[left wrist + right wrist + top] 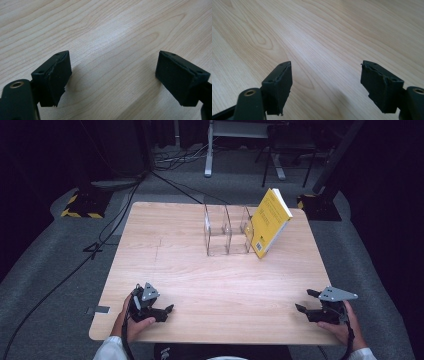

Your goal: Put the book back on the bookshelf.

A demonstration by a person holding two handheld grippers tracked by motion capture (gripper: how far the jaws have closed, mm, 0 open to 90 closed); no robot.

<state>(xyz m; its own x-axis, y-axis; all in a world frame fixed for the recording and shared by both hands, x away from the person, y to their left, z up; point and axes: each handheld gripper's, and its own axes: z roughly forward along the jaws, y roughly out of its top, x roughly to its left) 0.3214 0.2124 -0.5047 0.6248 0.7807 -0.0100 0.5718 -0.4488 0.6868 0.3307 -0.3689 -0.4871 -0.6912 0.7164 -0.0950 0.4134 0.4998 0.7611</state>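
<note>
A yellow book (269, 222) leans tilted against the right end of a clear acrylic rack (226, 231) with upright dividers, at the far middle of the wooden table (190, 285). Near the front left corner, my left gripper (168, 310) rests low over the wood, held by a hand, jaws open and empty. In the left gripper view the left gripper (111, 77) has only bare wood between its pads. At the front right, my right gripper (306, 301) points left, open and empty. The right gripper (327, 87) also frames bare wood in its own view.
Dark floor surrounds the table, with cables and a yellow-black striped base (80, 205) at the far left. A stand base (320, 205) sits beyond the far right corner. A chair and desk legs (235, 150) stand farther back.
</note>
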